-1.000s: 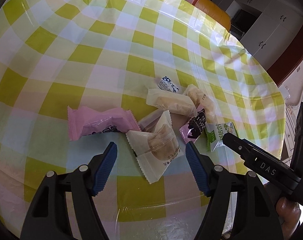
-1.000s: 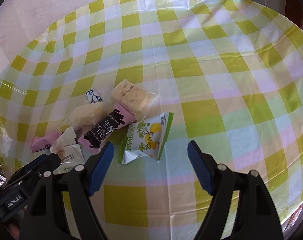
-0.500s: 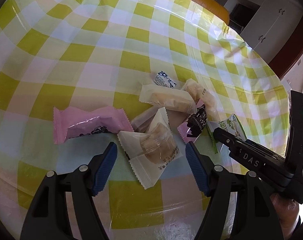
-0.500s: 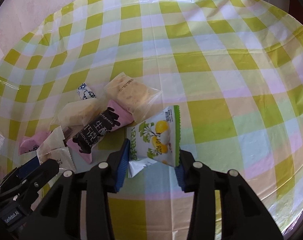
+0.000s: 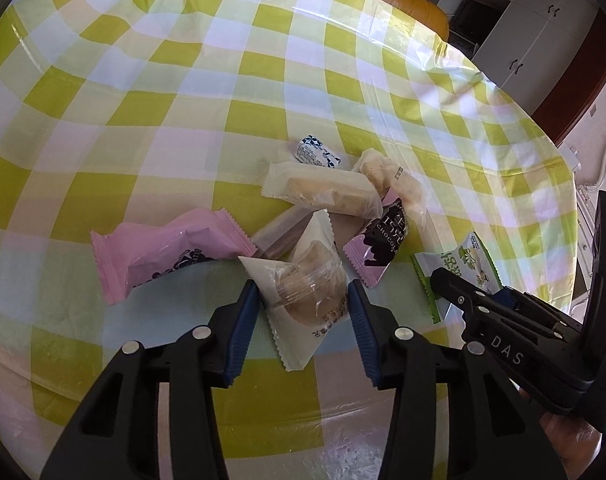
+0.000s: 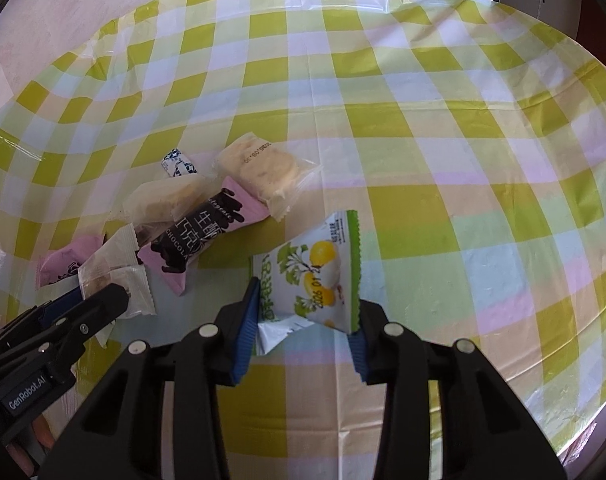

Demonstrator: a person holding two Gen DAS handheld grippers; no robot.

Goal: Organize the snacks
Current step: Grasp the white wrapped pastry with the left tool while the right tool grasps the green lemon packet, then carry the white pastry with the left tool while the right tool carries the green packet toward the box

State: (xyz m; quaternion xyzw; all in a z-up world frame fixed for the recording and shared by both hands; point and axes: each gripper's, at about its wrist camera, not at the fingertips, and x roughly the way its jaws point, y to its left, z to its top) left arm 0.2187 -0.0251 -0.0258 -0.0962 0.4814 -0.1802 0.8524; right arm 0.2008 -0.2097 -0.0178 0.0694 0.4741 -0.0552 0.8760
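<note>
Lemon packet [image 6: 315, 276] pinched between right fingers [image 6: 249, 322].

Bright daylight, glossy glare on tablecloth [image 5: 263, 80], fisheye-warped dark edges

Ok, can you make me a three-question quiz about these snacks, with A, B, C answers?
1. Where is the blue-and-white candy? A in a bowl; B on the tablecloth, at the pile's far side; C in the jaws.
2. What colour is the CHOCOLA packet? A red; B blue; C pink and black.
3. What is the right gripper doing? A gripping the lemon packet; B hanging open; C holding a spoon.
Answers: B, it lies on the checks; C, pink wrapper, black print; A, both pads press its edges.
</note>
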